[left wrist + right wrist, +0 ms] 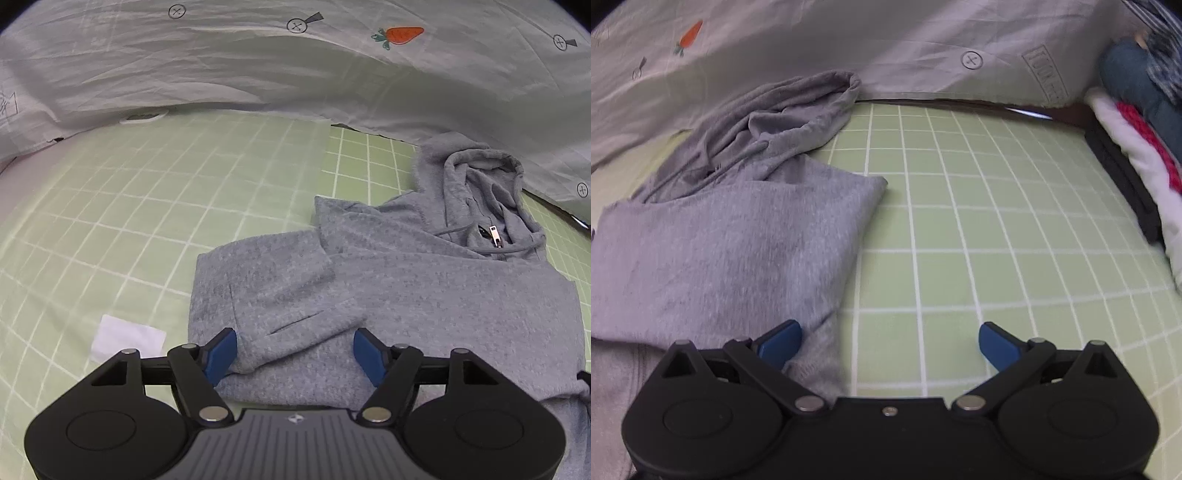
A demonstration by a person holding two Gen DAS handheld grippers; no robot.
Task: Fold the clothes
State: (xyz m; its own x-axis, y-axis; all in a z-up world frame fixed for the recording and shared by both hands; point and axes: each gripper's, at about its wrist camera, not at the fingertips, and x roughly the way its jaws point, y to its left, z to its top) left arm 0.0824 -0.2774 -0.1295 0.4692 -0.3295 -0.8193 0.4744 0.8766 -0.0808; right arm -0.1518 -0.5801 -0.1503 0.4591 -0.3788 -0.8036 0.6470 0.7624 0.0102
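Through the left wrist camera we saw the left gripper (294,352) released, jaws wide over the folded sleeve of the grey fleece zip hoodie (424,280), which lay right of centre on the green checked sheet (129,206). In the right wrist view the right gripper (890,345) was released at the hoodie's right edge; contact looked possible, though blur hid it. We judged each grip should take the full layered hem.
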